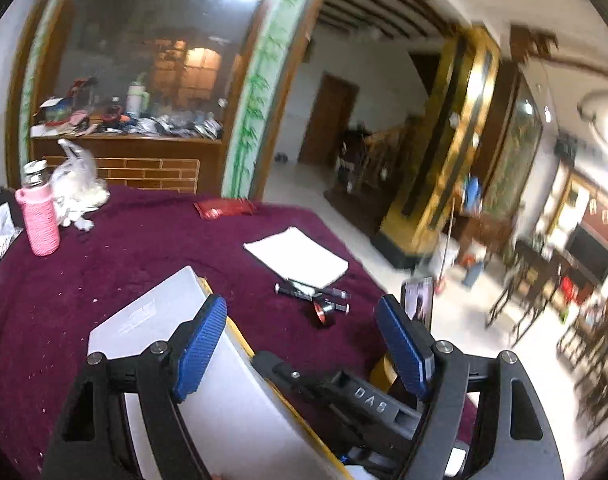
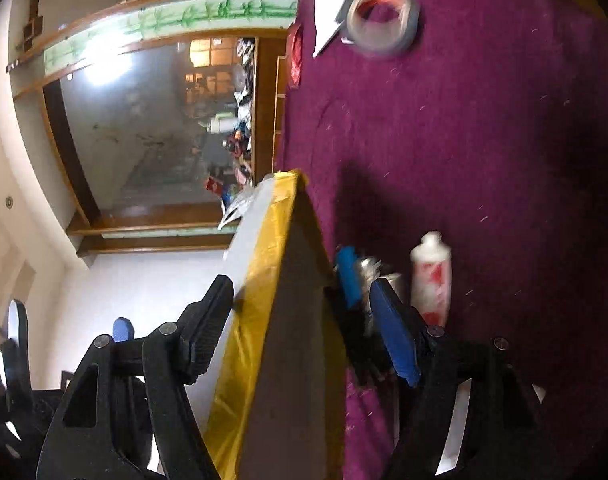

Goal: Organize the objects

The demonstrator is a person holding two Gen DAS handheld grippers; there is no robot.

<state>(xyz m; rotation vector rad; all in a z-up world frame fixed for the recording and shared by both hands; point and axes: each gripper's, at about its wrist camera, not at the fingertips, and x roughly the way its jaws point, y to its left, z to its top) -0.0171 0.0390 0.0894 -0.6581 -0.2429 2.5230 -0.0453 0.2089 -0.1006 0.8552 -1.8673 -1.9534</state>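
Two grippers in your hands, both w/ jaws spread wide. Left gripper (image 1: pixel 302 340): nothing pinched, blue pads clear of everything; the white box w/ yellow edge (image 1: pixel 160 320) runs under its left finger, contact can't be told. Right gripper (image 2: pixel 300 328): view is rolled sideways, jaws apart, the box's yellow-taped edge (image 2: pixel 264 264) stands between them; left pad looks just beside or touching that edge, right pad clear of it, so no grip. One maroon cloth-covered table (image 1: pixel 144 240) carries the lot. One pink sleeved bottle w/ metal cap (image 1: pixel 40 216), upright, far left. One white plastic bag (image 1: pixel 78 184) just beside it. One red packet (image 1: pixel 224 208) at the far edge. One white paper stack (image 1: pixel 296 256) mid-table; dark pens or markers (image 1: pixel 311 292) at its near edge, about 2–3, count unsure as they overlap. One tape roll (image 1: pixel 323 312) touching those pens; same roll shows blurred in the right view (image 2: pixel 383 20). One small white tube w/ red print (image 2: pixel 431 276) near the right finger, label unreadable. One phone-like item (image 1: pixel 417 300) standing past the left gripper's right finger, partly hidden. Box's near end is cut off by the frame in both views. Papers at the far left edge of the left view are cropped.
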